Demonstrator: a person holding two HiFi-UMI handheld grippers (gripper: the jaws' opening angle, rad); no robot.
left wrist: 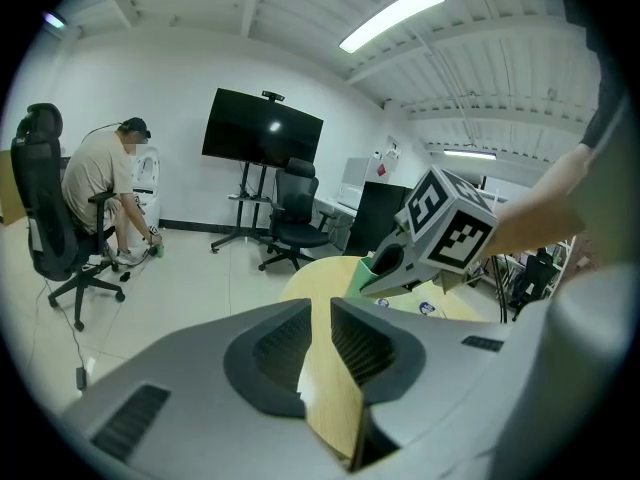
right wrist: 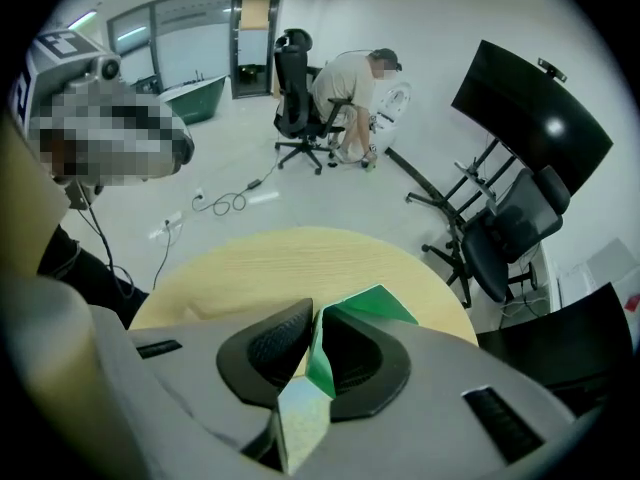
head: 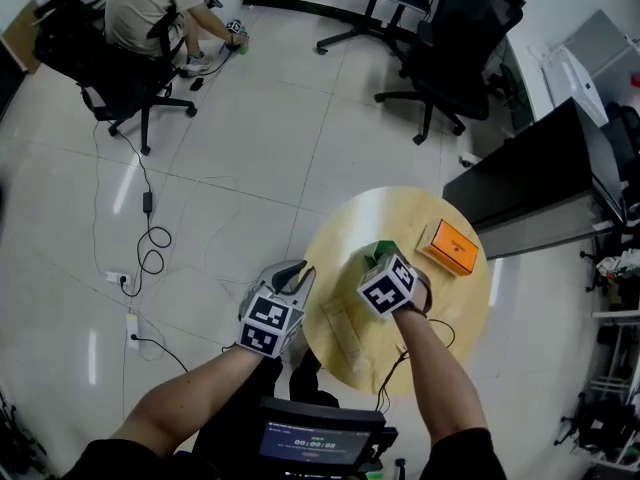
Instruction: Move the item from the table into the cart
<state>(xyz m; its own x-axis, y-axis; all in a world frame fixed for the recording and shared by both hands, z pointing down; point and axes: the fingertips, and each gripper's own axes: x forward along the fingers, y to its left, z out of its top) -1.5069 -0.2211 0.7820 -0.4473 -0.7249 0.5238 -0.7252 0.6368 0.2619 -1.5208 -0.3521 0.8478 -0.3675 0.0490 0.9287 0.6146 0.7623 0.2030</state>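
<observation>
A round wooden table (head: 350, 223) carries a green folded carton (head: 385, 249) near its middle. My right gripper (head: 376, 261) is over the table and shut on that carton. In the right gripper view, the carton's (right wrist: 372, 308) thin green edge is pinched between the dark pads of the right gripper (right wrist: 312, 343). My left gripper (head: 292, 273) hovers at the table's left edge, with its jaws close together and nothing in them. In the left gripper view, only the table edge shows through the left gripper's (left wrist: 318, 338) narrow slot, with the right gripper (left wrist: 395, 263) beyond. I see no cart.
An orange box (head: 452, 246) lies on the table's right side. A black desk (head: 540, 178) stands just right of the table. Black office chairs (head: 450, 38) are at the back. A person sits on a chair (head: 150, 8) at the far left. Cables (head: 150, 248) trail on the floor.
</observation>
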